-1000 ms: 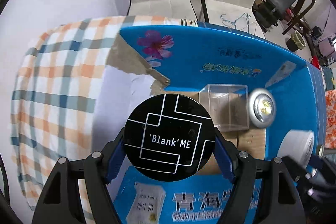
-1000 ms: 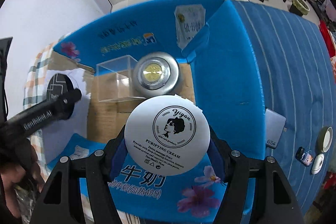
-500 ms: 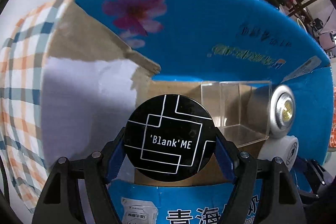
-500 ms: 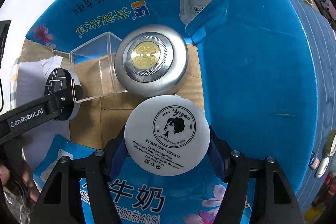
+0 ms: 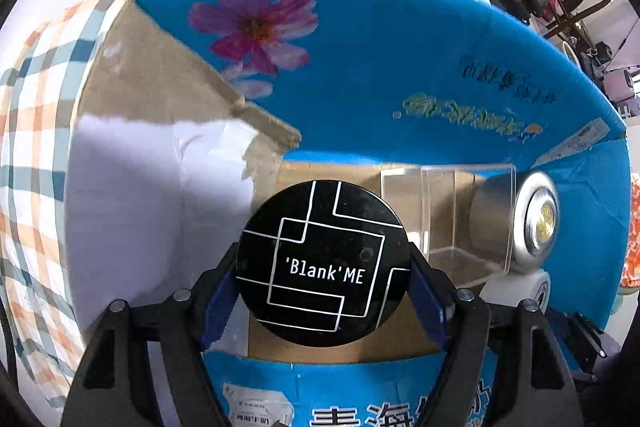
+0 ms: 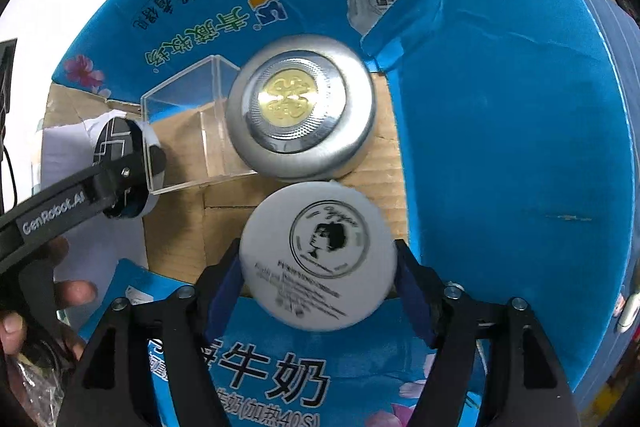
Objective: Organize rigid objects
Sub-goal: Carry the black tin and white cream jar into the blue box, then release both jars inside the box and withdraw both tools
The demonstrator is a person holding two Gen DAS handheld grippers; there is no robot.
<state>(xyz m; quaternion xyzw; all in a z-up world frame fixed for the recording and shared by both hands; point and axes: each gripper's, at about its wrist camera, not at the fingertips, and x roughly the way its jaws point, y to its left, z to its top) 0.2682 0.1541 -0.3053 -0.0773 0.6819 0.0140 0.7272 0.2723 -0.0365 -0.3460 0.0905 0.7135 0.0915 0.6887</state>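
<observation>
Left gripper (image 5: 324,279) clamps black jar (image 5: 323,261) over the cardboard box (image 5: 360,75) floor. Right gripper (image 6: 318,279) clamps white cream jar (image 6: 318,259) low inside the box. Beyond them: clear acrylic case (image 6: 188,131) touching silver tin (image 6: 300,115), then the blue flaps.

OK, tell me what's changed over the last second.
Both grippers came down into the blue box. The left gripper carried the black jar in beside the clear case; the right gripper brought the white jar next to the silver tin. Both stay clamped; case and tin haven't moved.
</observation>
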